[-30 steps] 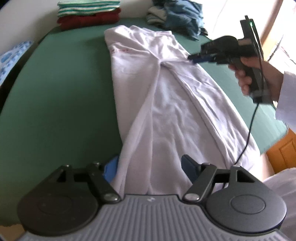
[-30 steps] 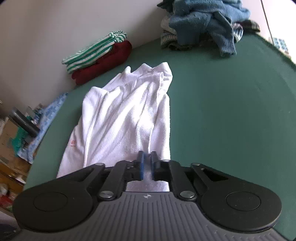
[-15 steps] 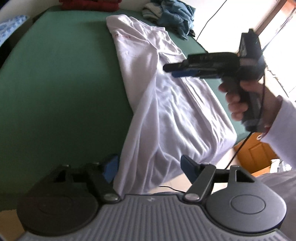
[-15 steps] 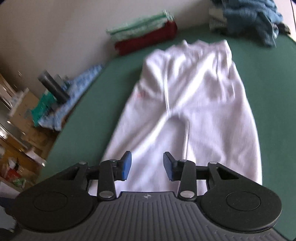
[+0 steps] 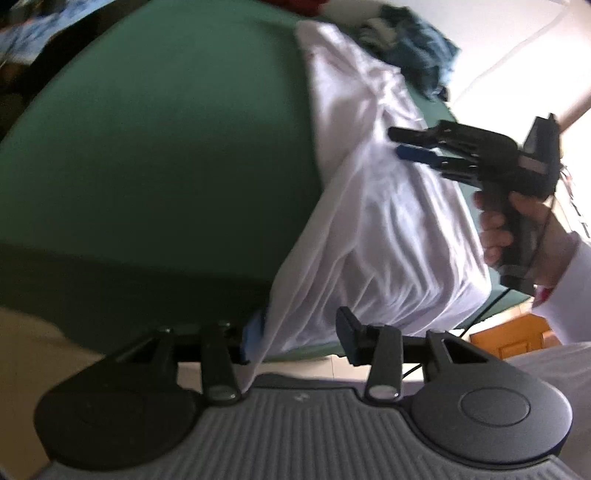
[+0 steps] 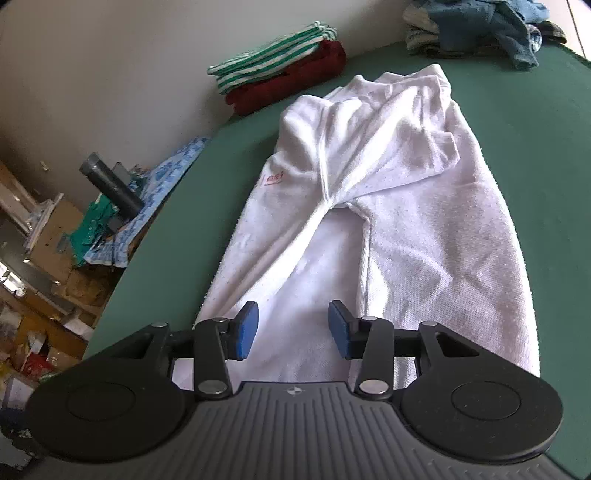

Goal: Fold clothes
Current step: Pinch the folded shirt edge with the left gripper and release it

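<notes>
Left claw (image 5: 299,334): fingers spread apart; the near hem of the white garment (image 5: 388,221) drapes against its left pad, not clamped. Right claw (image 6: 291,328): blue pads wide apart, nothing between them, hovering just above the near end of the white garment (image 6: 388,206). In the left wrist view, the right claw (image 5: 406,146) sits ahead and to the right of the left claw, above the cloth, gripped by a hand (image 5: 517,225) in a white sleeve.

The garment lies lengthwise on the green bench (image 6: 535,122), running away from both claws. Ahead-left of the right claw, a small red mark (image 6: 272,180) is printed on the cloth; its characters cannot be read.

Beyond the garment, far left: a folded stack (image 6: 280,74), striped green-white over dark red. Far right: a blue clothes heap (image 6: 480,26).
</notes>
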Available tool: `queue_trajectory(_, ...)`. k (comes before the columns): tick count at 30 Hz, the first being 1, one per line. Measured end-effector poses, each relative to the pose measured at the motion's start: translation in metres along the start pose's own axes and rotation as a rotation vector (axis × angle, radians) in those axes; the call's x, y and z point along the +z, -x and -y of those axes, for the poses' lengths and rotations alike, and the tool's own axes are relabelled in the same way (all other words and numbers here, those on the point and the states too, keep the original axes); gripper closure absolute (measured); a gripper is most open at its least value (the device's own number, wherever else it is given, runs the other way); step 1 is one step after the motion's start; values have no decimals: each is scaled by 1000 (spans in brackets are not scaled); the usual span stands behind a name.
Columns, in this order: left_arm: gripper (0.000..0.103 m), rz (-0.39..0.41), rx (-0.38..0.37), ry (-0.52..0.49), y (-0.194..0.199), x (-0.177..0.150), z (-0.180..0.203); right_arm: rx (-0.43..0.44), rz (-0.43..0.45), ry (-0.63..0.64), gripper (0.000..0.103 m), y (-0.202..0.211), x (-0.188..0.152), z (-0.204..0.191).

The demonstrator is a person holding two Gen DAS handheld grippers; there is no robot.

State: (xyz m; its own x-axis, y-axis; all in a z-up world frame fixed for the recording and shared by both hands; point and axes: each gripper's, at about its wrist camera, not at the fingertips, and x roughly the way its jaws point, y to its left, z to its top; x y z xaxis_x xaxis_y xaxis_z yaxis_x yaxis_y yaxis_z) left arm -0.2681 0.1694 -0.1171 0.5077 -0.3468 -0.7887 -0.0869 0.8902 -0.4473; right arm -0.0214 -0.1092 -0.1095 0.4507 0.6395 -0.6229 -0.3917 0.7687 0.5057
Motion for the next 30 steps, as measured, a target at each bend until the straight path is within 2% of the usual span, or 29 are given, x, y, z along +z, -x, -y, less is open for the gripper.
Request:
queue_trajectory(2, 59, 27, 19, 43, 2, -8, -1, 19, -3, 19, 59, 1, -1, 2)
queue_trajectory(4, 64, 51, 41, 81, 0, -12, -7, 39, -8, 53, 59, 2, -1, 3)
queue_trajectory(6, 93, 74, 57, 97, 0, -15, -5, 56, -14, 80, 59, 2, -1, 4)
queue_trajectory(8, 103, 98, 74, 113, 0, -18, -3, 73, -21, 97, 58, 3, -1, 6)
queue_trajectory(9, 103, 109, 82, 121, 0, -19, -2, 82, -23, 103, 58, 2, -1, 7)
queue_trajectory(13, 103, 153, 193, 115, 4, -27, 18, 112, -28, 107, 58, 2, 0, 12)
queue_trajectory(16, 103, 192, 205, 110, 15, -33, 35, 149, -58, 33, 58, 1, 7, 23)
queue_trajectory(19, 103, 225, 173, 89, 21, -36, 63, 141, -55, -96, 55, -2, 23, 38)
queue_trajectory(22, 103, 257, 141, 68, 27, -38, 92, 143, -22, -151, 49, -11, 44, 46)
queue_trajectory(24, 103, 247, 131, 55, 24, -41, 105, 150, -29, -167, 44, -25, 54, 49)
queue_trajectory(27, 103, 220, 140, 39, 14, -47, 120, 180, -27, -222, 47, -45, 65, 52)
queue_trajectory(29, 103, 195, 158, 19, 8, -53, 127, 184, -25, -240, 54, -52, 68, 52)
queue_trajectory(30, 103, 182, 166, 7, 4, -55, 131, 178, -33, -233, 71, -55, 70, 51)
